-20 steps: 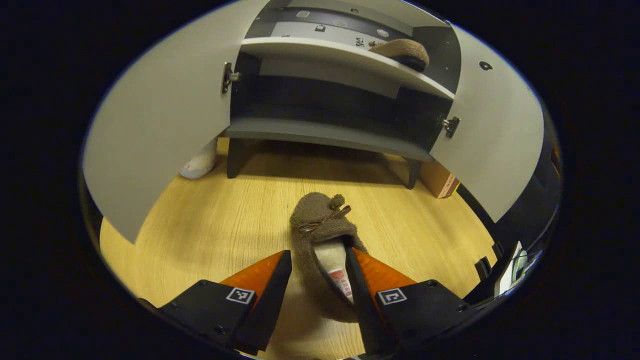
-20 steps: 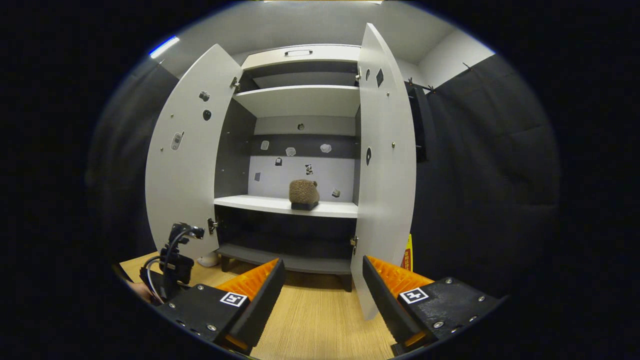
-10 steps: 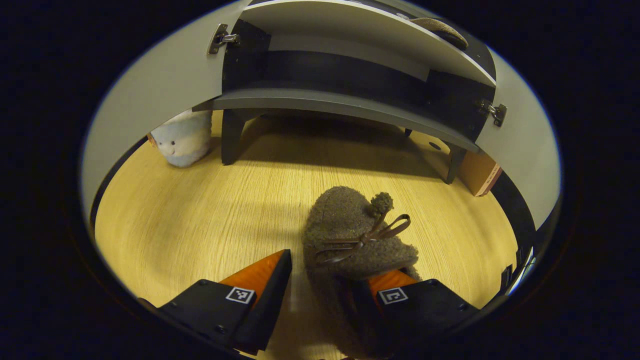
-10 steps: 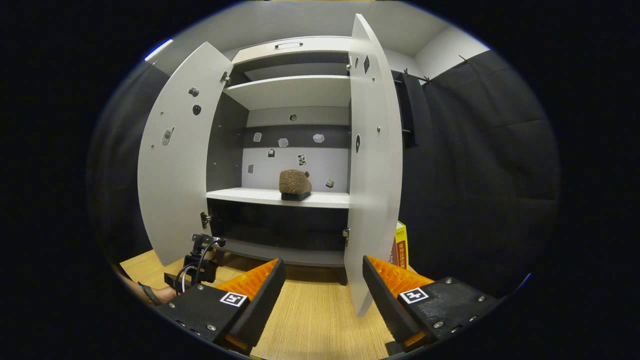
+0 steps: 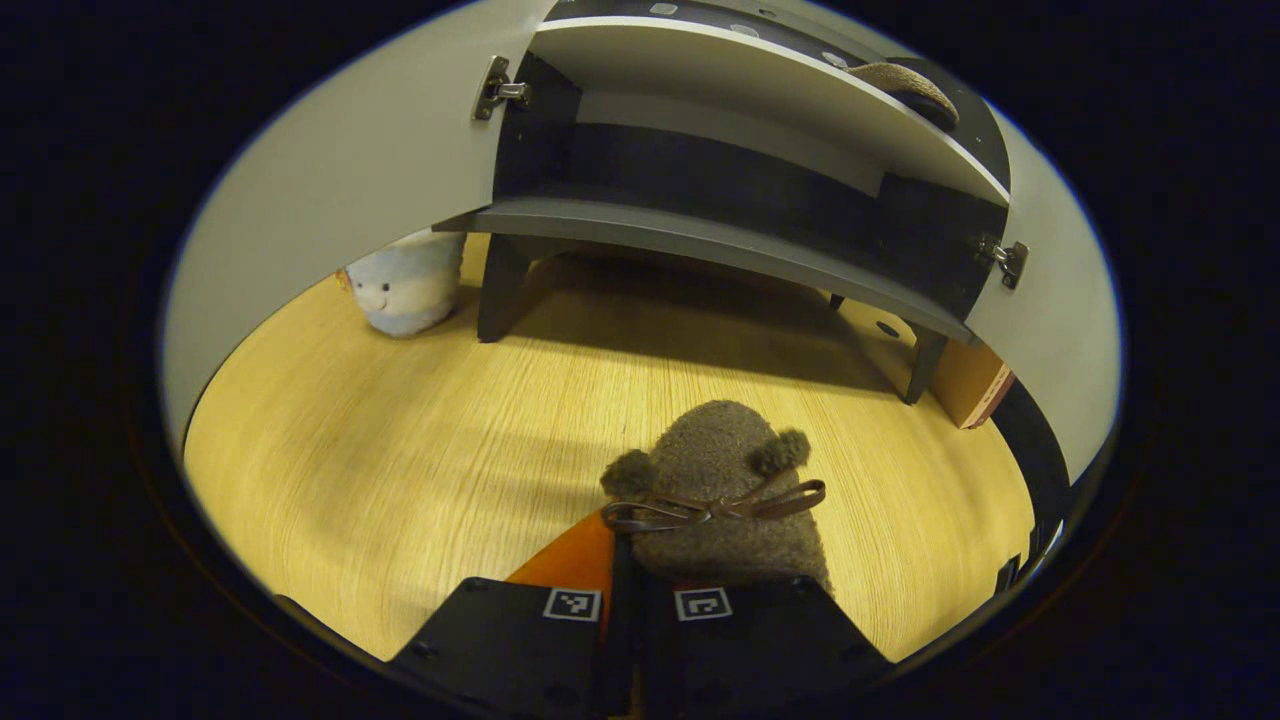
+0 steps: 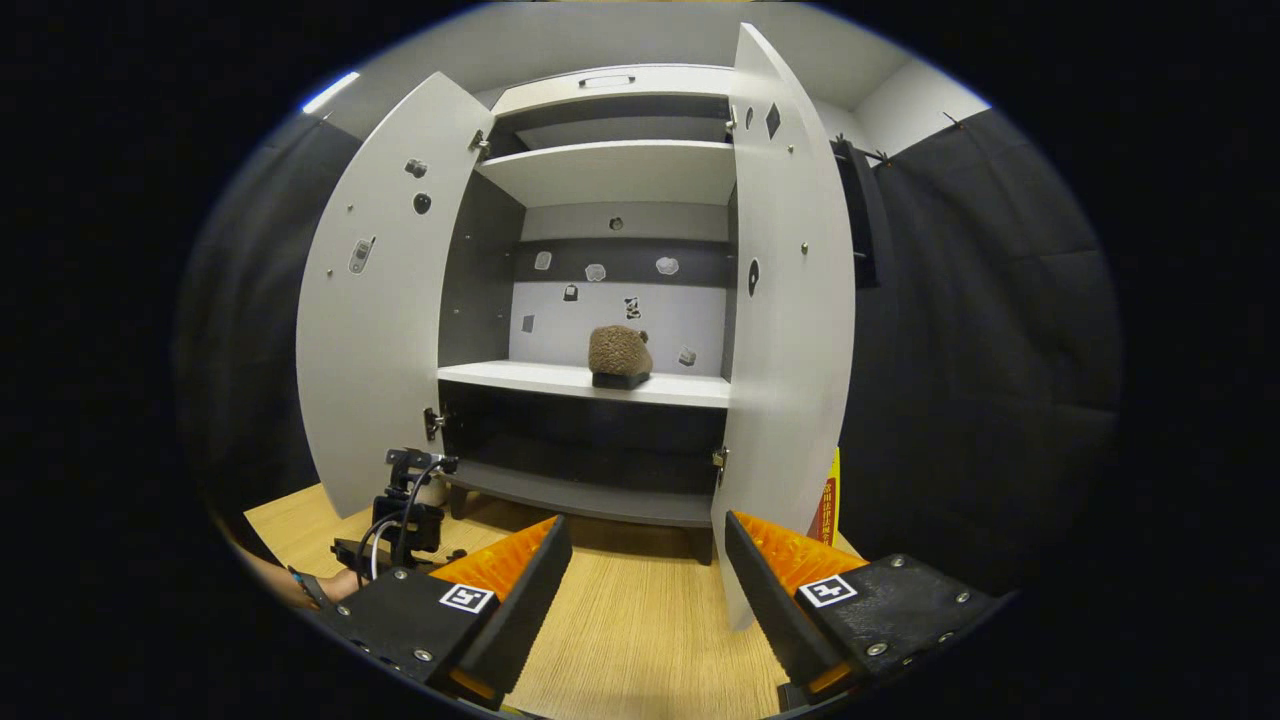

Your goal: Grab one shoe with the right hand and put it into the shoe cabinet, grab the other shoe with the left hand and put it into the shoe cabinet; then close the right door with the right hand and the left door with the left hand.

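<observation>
The left gripper (image 5: 628, 590) has clenched its jaws on the heel end of the fuzzy brown slipper with a thin bow (image 5: 718, 492), which sat between spread jaws a moment ago; it can now be lifted. Resting on the pale wooden floor (image 5: 400, 470), its long axis runs away from the gripper, toe toward the grey open-doored shoe cabinet (image 5: 700, 240). The right gripper (image 6: 645, 575) hangs released, empty.

Two shoes (image 5: 720, 490) (image 6: 619, 355), one cabinet (image 6: 600, 190), two doors (image 6: 375, 320) (image 6: 790, 330).

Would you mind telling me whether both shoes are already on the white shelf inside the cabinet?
No, only one shoe sits on the white shelf; the other shoe is down at the wooden floor in the left gripper.
</observation>
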### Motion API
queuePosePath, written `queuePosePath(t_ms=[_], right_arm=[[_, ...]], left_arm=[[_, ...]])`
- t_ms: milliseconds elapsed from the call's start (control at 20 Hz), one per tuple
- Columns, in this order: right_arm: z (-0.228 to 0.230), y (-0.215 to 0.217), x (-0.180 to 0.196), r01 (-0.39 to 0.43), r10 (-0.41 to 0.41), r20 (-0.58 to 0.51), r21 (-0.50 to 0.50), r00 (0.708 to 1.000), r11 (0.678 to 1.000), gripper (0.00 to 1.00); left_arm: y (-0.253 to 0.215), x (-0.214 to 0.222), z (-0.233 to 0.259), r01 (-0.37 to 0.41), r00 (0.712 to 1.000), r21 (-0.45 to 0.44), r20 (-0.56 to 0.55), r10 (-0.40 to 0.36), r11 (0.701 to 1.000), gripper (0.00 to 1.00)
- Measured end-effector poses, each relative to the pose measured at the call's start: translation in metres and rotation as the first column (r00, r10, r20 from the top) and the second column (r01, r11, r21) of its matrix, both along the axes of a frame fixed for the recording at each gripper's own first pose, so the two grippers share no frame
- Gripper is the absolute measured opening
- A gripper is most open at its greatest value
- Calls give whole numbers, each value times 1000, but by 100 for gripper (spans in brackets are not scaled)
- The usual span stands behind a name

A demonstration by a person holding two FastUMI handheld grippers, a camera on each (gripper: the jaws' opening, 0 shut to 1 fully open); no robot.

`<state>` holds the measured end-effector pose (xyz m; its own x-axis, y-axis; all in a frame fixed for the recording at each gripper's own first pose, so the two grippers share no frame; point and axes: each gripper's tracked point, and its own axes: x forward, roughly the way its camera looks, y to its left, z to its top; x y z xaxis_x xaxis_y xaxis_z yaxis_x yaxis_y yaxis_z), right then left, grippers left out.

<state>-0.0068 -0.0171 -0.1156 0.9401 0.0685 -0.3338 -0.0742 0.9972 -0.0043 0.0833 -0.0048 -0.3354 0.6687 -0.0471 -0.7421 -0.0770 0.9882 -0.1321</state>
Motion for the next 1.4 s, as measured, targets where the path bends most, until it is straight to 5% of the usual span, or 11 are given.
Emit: queuePosePath(t_ms=[200,300,450,700,900,950,1100,1250,1400], right_arm=[[0,4,2,2,-2,6,-2,1000,1000,95],[3,5,3,7,-7,19,-11,1000,1000,95],[5,6,3,13,-12,29,-18,1000,1000,95],[6,5,2,38,-38,38,-9,999,999,95],[6,-1,-2,61,-61,32,-7,998,998,95],[6,0,-1,63,-63,30,1,998,998,95],[8,-7,2,80,-79,32,-4,996,997,95],[12,-15,1,109,-109,40,4,993,994,95],[8,-28,-3,144,-144,34,-3,989,990,95]], left_arm=[[3,13,100,-4,995,38,99,0,999,14],[-4,41,173,-7,984,-40,177,14,999,13],[1,113,296,-12,939,-49,342,28,999,12],[16,273,442,-4,889,10,458,-1,1000,12],[-4,436,480,13,889,75,455,-46,997,12],[-2,426,456,26,904,93,424,-63,995,12],[-15,503,428,15,939,118,340,-54,993,12],[-18,527,392,24,957,167,281,-71,986,12],[-26,534,366,29,970,117,235,-56,993,12]])
